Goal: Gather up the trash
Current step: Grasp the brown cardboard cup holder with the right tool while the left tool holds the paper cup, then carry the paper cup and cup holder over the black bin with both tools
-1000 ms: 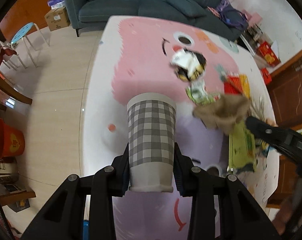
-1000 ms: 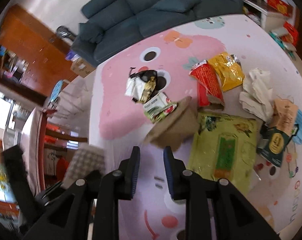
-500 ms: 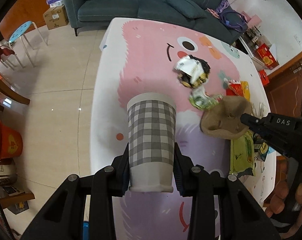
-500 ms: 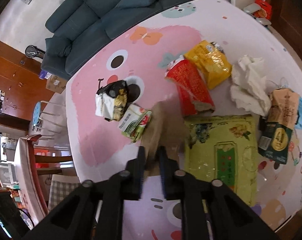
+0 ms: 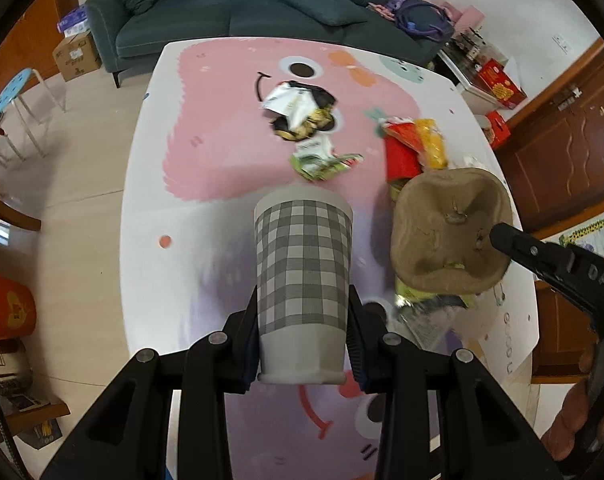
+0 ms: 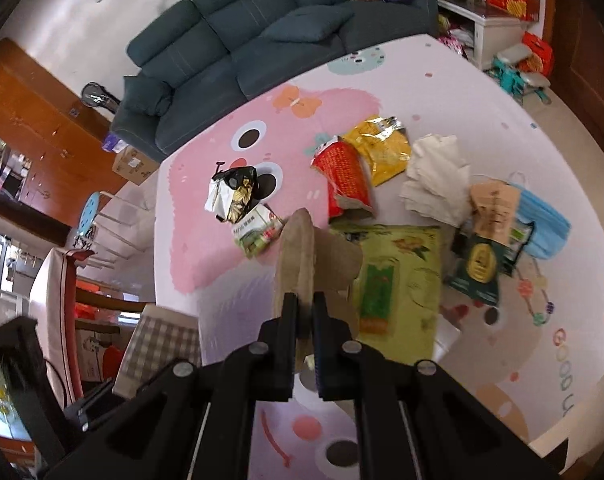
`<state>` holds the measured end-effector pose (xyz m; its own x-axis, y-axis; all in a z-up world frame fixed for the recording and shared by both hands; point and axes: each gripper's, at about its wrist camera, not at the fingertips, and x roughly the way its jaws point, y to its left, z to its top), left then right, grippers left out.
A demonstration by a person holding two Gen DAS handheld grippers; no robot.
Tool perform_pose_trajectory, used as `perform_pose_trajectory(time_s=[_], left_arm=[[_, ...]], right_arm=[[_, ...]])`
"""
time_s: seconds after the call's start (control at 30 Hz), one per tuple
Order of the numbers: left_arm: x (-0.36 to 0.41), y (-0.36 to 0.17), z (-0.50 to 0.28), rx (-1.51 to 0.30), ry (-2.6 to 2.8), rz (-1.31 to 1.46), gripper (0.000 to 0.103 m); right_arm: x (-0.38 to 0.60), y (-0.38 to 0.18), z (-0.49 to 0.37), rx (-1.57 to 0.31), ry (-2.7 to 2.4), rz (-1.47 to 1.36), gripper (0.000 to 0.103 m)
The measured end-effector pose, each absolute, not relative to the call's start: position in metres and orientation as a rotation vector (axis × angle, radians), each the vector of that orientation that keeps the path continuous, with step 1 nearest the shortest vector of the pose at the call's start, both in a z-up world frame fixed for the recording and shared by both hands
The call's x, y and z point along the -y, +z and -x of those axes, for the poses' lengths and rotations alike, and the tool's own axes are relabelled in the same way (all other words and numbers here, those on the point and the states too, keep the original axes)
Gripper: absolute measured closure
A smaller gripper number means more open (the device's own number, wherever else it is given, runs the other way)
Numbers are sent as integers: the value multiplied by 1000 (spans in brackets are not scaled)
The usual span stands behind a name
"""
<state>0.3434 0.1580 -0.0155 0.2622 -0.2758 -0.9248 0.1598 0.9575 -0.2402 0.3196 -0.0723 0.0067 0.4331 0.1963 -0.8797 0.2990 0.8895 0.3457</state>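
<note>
Left gripper [image 5: 304, 332] clamped on checked paper cup [image 5: 303, 280], held upright. Right gripper [image 6: 305, 312], jaws just closed, pinches brown pulp cup tray [image 6: 297, 252] at cup's 3 o'clock, above the table [image 5: 149, 184].

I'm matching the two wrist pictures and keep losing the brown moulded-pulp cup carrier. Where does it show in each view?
Left wrist view: the brown pulp cup carrier hangs right of centre, seen broadside, pinched by the right gripper, beside the checked paper cup.
Right wrist view: the carrier stands edge-on at centre, just above the gripper's closed fingers.
Shared landmark: the red snack bag on the table.
</note>
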Motion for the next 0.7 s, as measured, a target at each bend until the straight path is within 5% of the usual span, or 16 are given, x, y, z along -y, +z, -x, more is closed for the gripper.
perform_pose_trajectory(time_s=[0.7], left_arm=[[-6, -2, -99, -1212, -127, 175, 69]], right_arm=[[184, 12, -96, -1110, 268, -346, 96]])
